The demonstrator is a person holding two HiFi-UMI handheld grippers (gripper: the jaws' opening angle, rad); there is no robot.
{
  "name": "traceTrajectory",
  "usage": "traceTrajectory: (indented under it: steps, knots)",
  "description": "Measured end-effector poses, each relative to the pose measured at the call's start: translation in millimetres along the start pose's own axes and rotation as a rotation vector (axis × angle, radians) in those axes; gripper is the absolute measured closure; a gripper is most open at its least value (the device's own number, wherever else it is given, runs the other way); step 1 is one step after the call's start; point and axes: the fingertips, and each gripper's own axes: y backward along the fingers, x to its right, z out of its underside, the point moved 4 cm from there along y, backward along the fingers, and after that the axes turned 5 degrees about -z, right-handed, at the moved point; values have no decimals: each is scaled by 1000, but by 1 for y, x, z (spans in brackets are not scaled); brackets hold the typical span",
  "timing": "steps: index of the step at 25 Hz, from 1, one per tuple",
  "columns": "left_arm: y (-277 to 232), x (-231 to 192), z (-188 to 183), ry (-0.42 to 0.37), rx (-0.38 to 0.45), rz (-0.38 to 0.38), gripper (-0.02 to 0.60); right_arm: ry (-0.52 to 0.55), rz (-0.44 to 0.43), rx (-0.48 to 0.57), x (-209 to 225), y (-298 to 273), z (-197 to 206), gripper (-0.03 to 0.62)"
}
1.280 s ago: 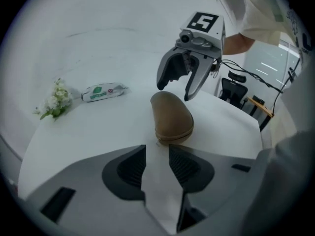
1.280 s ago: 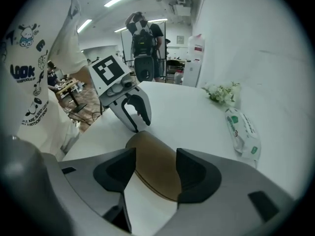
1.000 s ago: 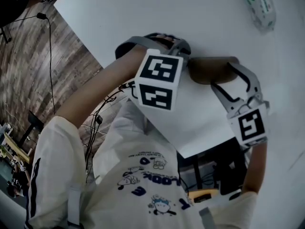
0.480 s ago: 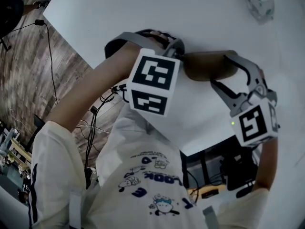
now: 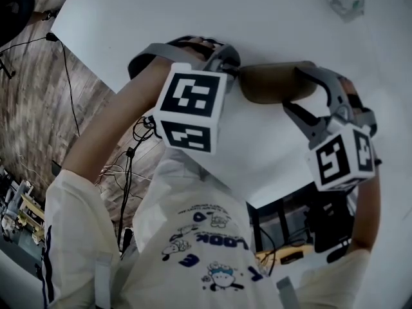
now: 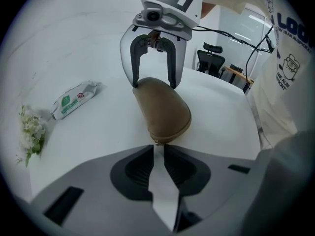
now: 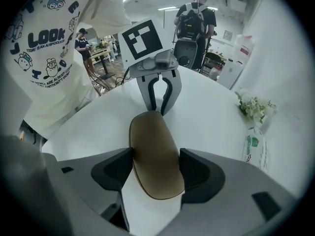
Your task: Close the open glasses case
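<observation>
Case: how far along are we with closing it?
Done: the case looks shut, with no gap at its seam. In hand: the right gripper clamps its sides; the left gripper, jaws just closed, seems to pinch its tip. Remaining: release both.

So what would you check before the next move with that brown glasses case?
1. Glasses case lid down: ok, looks closed in both gripper views.
2. Right gripper on the case: ok, jaws clamp its sides.
3. Left gripper on the case: ok, its jaws have just been closing and pinch the case's end.
4. Case resting on table: ok.
5. Wipes packet clear of the case: ok, apart.
6. Lid fully clicked shut: cannot tell.
</observation>
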Motion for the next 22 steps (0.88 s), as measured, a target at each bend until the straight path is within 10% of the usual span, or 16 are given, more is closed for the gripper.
traceTrajectory:
  steps: [14, 22]
  knots:
    - [-5, 8, -21, -194, 25, -5, 548, 26, -6, 1, -13, 4, 15, 310]
    - [1, 5, -5, -32, 48, 0, 581, 10, -14, 22, -4, -1, 6, 299]
